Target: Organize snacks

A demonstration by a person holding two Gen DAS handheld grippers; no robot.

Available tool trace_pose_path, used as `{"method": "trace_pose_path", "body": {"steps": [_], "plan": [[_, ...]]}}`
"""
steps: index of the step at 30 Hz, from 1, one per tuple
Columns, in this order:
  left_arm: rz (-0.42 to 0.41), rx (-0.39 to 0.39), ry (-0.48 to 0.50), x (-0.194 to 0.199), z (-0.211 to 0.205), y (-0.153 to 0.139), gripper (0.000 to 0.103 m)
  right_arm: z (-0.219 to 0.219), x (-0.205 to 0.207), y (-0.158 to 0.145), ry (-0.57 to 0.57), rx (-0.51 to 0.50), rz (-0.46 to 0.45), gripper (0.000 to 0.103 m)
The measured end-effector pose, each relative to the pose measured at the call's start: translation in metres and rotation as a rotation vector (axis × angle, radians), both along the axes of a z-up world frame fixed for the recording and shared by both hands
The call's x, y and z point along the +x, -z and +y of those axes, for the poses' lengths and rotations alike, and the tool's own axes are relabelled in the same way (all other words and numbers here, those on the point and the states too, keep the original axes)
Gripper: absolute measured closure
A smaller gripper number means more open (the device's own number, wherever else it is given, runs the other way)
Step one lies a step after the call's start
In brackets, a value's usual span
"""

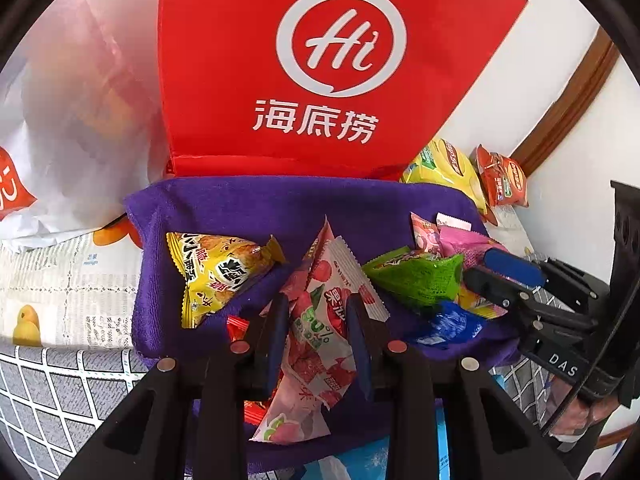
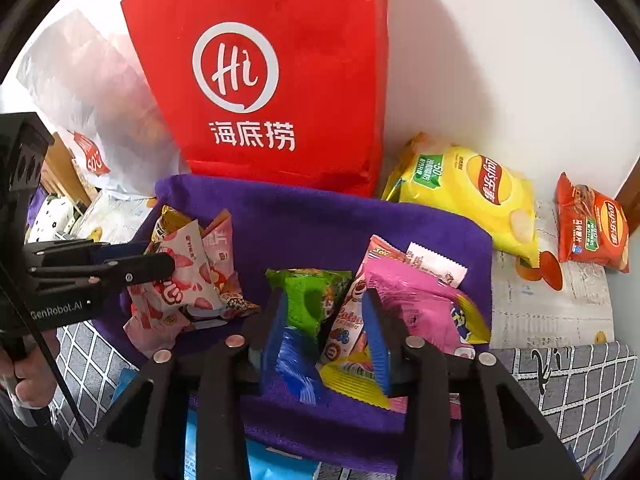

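Left wrist view: my left tongs (image 1: 318, 322) sit low over the purple cloth (image 1: 256, 208), jaws narrow, either side of a white-and-red strawberry packet (image 1: 320, 320); I cannot tell if they pinch it; a yellow packet (image 1: 218, 274) lies left of it, a green packet (image 1: 416, 276) right, a blue wrapper (image 1: 450, 324) just below that; my right tongs (image 1: 496, 276) reach in from the right by the green one; the red bag (image 1: 320, 60) stands behind the cloth.

Right wrist view: my right tongs (image 2: 324, 332) hang half-open over the green packet (image 2: 308, 300) and blue wrapper (image 2: 296, 364), gripping neither; a pink packet (image 2: 416, 304) lies just right; my left tongs (image 2: 152, 260) meet the strawberry packet (image 2: 180, 284) on the left; yellow chips (image 2: 472, 196) and red chips (image 2: 592, 228) lie off the cloth (image 2: 320, 224) on the desk (image 2: 560, 308).
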State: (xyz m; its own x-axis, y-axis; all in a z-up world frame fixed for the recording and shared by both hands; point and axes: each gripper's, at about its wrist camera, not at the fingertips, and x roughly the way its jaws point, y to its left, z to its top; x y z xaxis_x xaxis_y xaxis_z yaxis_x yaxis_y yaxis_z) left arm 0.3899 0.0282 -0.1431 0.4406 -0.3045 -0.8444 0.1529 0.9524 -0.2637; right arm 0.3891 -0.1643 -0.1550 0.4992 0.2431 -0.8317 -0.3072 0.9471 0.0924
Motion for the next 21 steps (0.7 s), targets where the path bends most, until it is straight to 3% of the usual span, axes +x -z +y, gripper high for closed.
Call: {"method": "trace_pose_path", "body": {"steps": [4, 8, 12, 15, 21], "plan": [[0.008, 0.013, 0.003, 0.000, -0.001, -0.001, 0.071, 0.002, 0.001, 0.000, 0.000, -0.012, 0.000, 0.064], [0.007, 0.035, 0.000, -0.002, -0.001, -0.006, 0.051, 0.001, 0.000, -0.005, 0.010, -0.010, -0.011, 0.064], [-0.022, 0.053, -0.003, -0.009, -0.001, -0.022, 0.042, 0.000, -0.006, -0.017, 0.029, -0.023, -0.039, 0.062], [-0.050, 0.053, 0.001, -0.022, -0.002, -0.033, 0.039, -0.002, -0.014, -0.026, 0.051, -0.018, -0.051, 0.056], [-0.045, 0.055, -0.004, -0.051, -0.002, -0.043, 0.039, -0.008, -0.040, -0.042, 0.100, -0.012, -0.062, 0.054]]}}
